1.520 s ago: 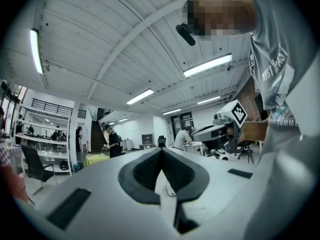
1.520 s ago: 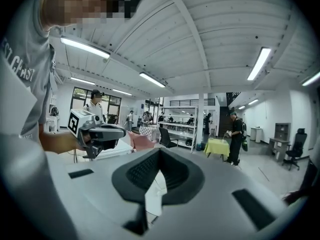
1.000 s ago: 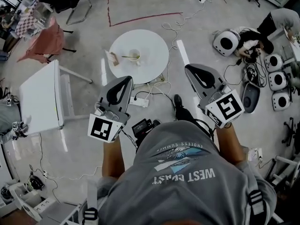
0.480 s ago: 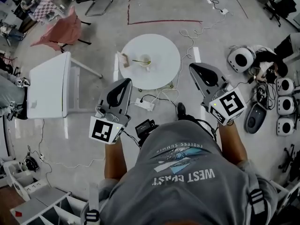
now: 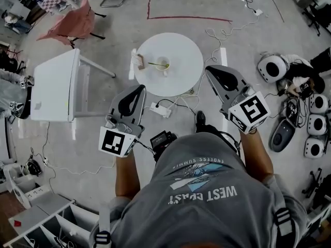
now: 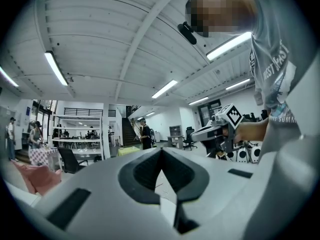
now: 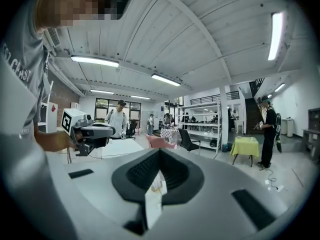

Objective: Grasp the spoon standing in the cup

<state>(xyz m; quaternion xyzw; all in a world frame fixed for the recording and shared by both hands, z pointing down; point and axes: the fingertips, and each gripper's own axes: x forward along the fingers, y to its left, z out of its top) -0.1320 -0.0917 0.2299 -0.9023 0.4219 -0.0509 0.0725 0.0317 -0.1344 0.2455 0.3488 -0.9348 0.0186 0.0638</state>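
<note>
- On the round white counter (image 5: 182, 48) ahead, the cup (image 5: 164, 64) sits with the spoon (image 5: 155, 64) leaning in it, untouched.
- The left gripper (image 5: 136, 90) and right gripper (image 5: 212, 71) hang short of the counter, fingers pressed together, holding nothing.
- Nothing looks done yet: approach, opening and grasp all remain.

It was an open lab or workshop: bare floor (image 5: 116, 40) with red tape (image 5: 186, 19) and a power strip (image 5: 160, 109) ahead of the left tool (image 5: 136, 89), white devices (image 5: 272, 67) beside the right tool (image 5: 210, 70), shelving (image 7: 200, 126) beyond, strip lights (image 7: 95, 60) overhead.
</note>
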